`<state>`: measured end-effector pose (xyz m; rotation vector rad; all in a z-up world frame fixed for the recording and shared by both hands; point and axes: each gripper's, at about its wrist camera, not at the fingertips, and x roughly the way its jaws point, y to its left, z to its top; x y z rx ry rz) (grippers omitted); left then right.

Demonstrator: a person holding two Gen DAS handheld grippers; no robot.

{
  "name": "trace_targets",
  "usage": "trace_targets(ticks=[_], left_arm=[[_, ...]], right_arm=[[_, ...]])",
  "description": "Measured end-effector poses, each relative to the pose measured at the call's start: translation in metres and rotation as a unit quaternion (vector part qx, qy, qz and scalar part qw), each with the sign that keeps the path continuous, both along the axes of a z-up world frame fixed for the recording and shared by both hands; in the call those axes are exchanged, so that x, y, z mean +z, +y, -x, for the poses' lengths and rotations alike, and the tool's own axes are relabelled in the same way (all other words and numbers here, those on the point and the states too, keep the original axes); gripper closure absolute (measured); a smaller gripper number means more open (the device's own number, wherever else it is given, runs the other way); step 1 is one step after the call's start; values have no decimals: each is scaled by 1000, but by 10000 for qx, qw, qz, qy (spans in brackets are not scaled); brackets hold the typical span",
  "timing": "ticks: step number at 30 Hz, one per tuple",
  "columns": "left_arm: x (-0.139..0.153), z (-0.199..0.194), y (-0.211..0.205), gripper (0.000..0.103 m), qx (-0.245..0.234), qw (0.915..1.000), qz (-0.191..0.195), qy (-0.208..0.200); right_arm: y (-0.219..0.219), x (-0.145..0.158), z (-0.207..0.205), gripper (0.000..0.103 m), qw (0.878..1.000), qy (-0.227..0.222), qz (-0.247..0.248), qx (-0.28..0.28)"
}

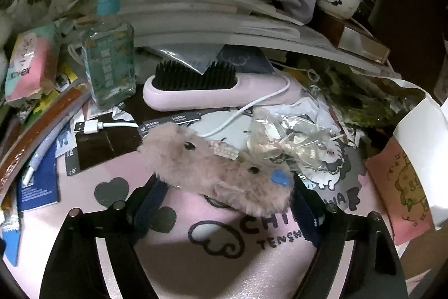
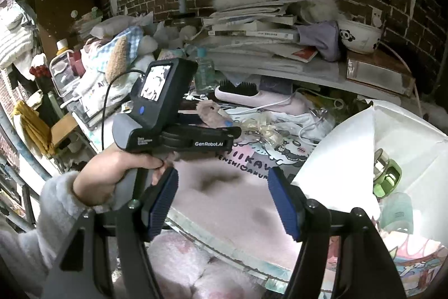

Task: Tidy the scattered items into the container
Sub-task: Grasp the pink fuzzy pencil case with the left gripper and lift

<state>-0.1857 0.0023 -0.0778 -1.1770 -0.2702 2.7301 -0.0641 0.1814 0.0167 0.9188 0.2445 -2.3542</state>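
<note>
**Plush toy caught, ready to carry**

The left claw (image 1: 224, 187) grips the fluffy plush toy (image 1: 215, 167) above the desk (image 1: 173, 257). The right claw (image 2: 222, 201) is open and empty. Next, I think: carry it to the white container (image 2: 364, 136).

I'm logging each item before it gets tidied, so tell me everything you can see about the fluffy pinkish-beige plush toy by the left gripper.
The fluffy pinkish-beige plush toy is oblong, covered in long soft fur. It has two small black bead eyes, a blue plastic-looking patch near one end and a pale beaded trinket on top. It lies slanted between the left gripper fingers; whether the pads press it is unclear. A crumpled clear plastic bag lies beside it, above the pink printed mat.
</note>
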Motion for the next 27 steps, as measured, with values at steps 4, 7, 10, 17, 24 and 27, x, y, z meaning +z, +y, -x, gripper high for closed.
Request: trace_targets(ticks=[4, 7, 10, 17, 24, 27], left_arm=[[0, -4, 0, 31, -95, 10000, 7, 27], [2, -11, -3, 34, -119, 9999, -49, 79], [8, -19, -6, 34, -156, 9997, -79, 148], [24, -36, -12, 34, -181, 9992, 7, 345], [44, -54, -19, 34, -148, 9981, 32, 604], [59, -59, -20, 34, -196, 9970, 50, 746]], right_arm=[[0, 0, 0, 39, 10000, -3, 4, -6], [0, 0, 0, 39, 10000, 5, 0, -6], [1, 0, -2, 39, 10000, 30, -2, -20], [5, 1, -3, 39, 10000, 11, 43, -77], [-1, 0, -10, 39, 9997, -55, 211, 65], [-11, -5, -15, 39, 9994, -128, 262, 207]])
